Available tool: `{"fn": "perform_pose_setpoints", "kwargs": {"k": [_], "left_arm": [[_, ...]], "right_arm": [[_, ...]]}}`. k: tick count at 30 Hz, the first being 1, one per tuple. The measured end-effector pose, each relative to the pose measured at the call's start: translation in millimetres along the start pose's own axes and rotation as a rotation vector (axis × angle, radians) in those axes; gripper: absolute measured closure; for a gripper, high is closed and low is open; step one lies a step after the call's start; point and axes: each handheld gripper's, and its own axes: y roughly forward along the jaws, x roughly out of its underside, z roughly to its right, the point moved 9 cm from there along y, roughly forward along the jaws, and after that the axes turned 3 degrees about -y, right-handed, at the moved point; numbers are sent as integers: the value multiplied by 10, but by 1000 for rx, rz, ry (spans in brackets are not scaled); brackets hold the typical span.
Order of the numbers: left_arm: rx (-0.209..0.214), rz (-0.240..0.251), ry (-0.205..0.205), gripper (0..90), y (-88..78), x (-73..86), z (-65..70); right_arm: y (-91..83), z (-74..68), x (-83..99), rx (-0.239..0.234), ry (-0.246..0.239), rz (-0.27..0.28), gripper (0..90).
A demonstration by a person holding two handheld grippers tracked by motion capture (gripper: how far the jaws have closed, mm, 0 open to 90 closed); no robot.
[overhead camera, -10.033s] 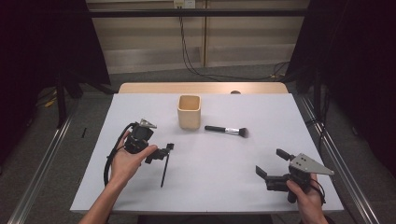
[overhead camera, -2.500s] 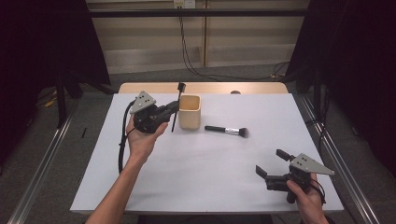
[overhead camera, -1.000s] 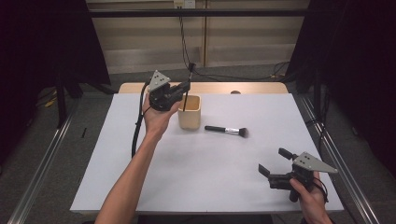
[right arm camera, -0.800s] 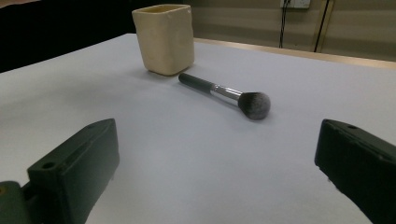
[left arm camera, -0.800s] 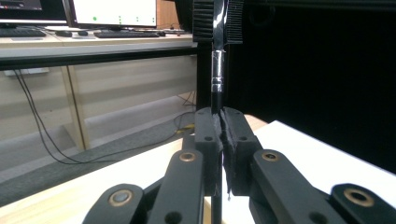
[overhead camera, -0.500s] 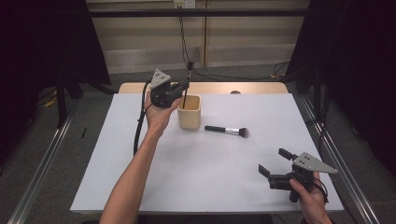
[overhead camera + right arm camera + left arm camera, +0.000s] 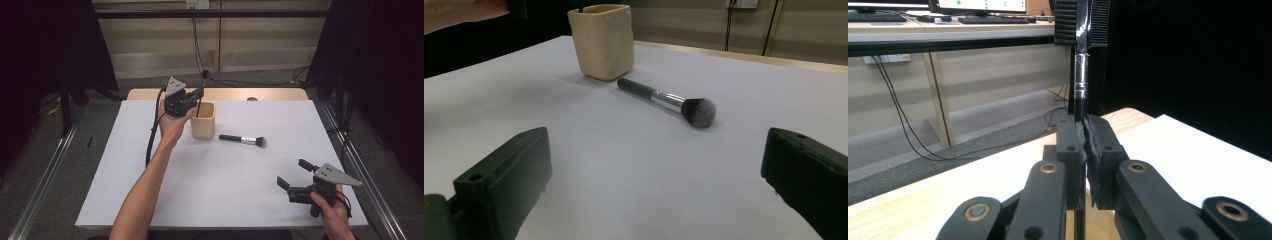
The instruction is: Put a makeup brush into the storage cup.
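Observation:
My left gripper (image 7: 196, 98) is shut on a thin black brush (image 7: 202, 86) and holds it upright over the cream cup (image 7: 203, 120); the brush's lower end dips inside the cup's rim. In the left gripper view the jaws (image 7: 1087, 137) pinch the handle, and the brush (image 7: 1080, 75) rises to a ribbed head at the top. A powder brush (image 7: 242, 139) lies flat just right of the cup. My right gripper (image 7: 291, 172) stands open near the front right edge, nothing between its jaws (image 7: 656, 170). It faces the powder brush (image 7: 669, 100) and the cup (image 7: 601, 40).
A white sheet (image 7: 210, 190) covers the table, with a wooden strip (image 7: 270, 94) along the far edge. The left gripper's cable (image 7: 151, 140) hangs beside the forearm. Metal rails (image 7: 45, 170) run on both sides and cables lie on the floor behind.
My left gripper carried the thin brush from the front left of the table up to the cup, then lowered it so its end entered the cup. The right gripper stayed put.

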Motion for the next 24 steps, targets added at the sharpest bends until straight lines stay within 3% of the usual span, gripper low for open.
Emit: {"fn": "perform_pose_setpoints", "kwargs": {"k": [5, 12, 14, 24], "left_arm": [[2, -28, 1, 857, 5, 84, 7], [-1, -27, -17, 857, 1, 136, -19], [-7, -41, -2, 857, -6, 165, -39], [-11, -48, -14, 857, -37, 280, -50]], "right_arm": [[-1, -4, 1, -4, -2, -1, 0], [6, -7, 0, -3, 3, 0, 0], [6, -6, 2, -4, 4, -1, 0], [5, -8, -1, -2, 8, 1, 0]]}}
